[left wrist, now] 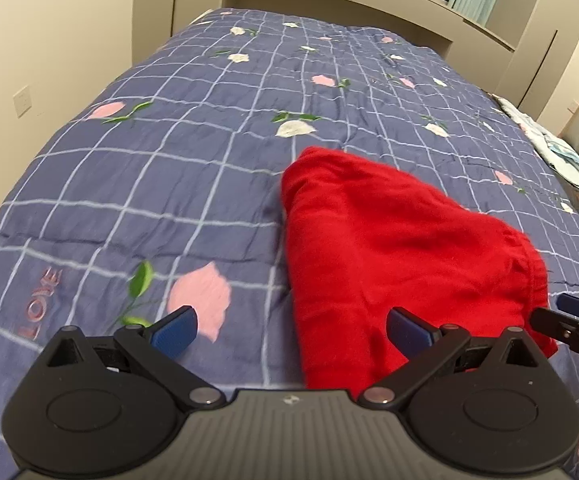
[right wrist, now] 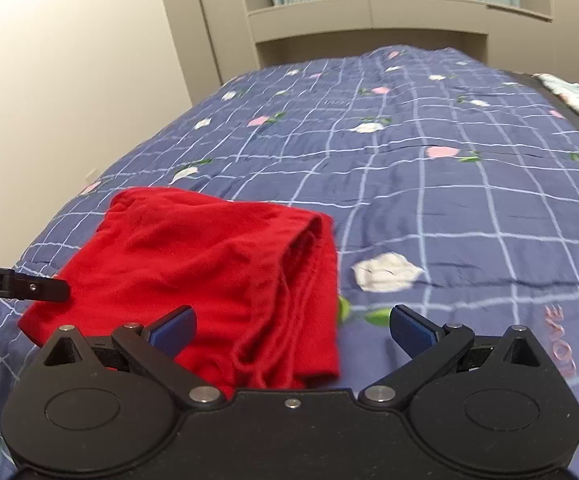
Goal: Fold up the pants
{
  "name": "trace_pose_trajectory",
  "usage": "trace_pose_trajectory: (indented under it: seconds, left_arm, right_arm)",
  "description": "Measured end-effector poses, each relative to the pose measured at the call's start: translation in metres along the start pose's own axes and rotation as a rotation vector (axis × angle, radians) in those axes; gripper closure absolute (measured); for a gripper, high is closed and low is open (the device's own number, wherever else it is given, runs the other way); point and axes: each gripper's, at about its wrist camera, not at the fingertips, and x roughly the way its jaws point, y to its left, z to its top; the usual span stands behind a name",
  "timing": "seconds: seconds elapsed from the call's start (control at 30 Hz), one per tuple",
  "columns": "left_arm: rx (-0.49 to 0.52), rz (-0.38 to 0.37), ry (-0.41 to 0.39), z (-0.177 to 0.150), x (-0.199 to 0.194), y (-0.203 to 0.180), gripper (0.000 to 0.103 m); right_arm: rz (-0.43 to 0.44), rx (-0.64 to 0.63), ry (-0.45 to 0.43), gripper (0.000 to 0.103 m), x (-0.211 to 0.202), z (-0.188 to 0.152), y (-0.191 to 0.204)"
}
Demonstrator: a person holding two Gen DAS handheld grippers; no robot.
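Observation:
Red pants [left wrist: 401, 252] lie folded into a thick stack on the blue checked bedspread [left wrist: 169, 184]. In the left wrist view my left gripper [left wrist: 291, 330] is open and empty, above the stack's near left edge. The right gripper's tip [left wrist: 577, 320] shows at the right edge beside the stack. In the right wrist view the pants [right wrist: 193, 268] lie left of centre with layered edges on their right side. My right gripper [right wrist: 291, 328] is open and empty over the stack's near right corner. The left gripper's finger [right wrist: 21, 286] enters from the left.
The bedspread [right wrist: 449, 200] has pink and white flowers and covers the whole bed. A beige wall [left wrist: 49, 40] runs along the left side. Beige cabinets [right wrist: 369, 20] and a window stand behind the bed's head. A patterned cloth [left wrist: 561, 152] lies at the right edge.

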Motion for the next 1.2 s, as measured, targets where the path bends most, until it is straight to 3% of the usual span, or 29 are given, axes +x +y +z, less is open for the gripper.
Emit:
trace_pose_trajectory:
  seconds: [0.3,0.43,0.53,1.2]
  left_arm:
    - [0.019,0.021,0.054,0.015,0.031,-0.011,0.0]
    - [0.039,0.04,0.063,0.009,0.041,-0.013,0.0]
    - [0.071,0.053,0.044,0.004,0.043,-0.016,0.0]
    - [0.099,0.075,0.002,-0.002,0.042,-0.022,0.0]
  right_arm:
    - [0.042,0.012,0.088,0.0,0.043,0.027,-0.001]
    - [0.044,-0.005,0.195,0.0,0.069,0.029,-0.003]
    - [0.056,-0.07,0.18,0.0,0.074,0.026,0.002]
    - [0.114,-0.059,0.13,0.0,0.078,0.018,-0.009]
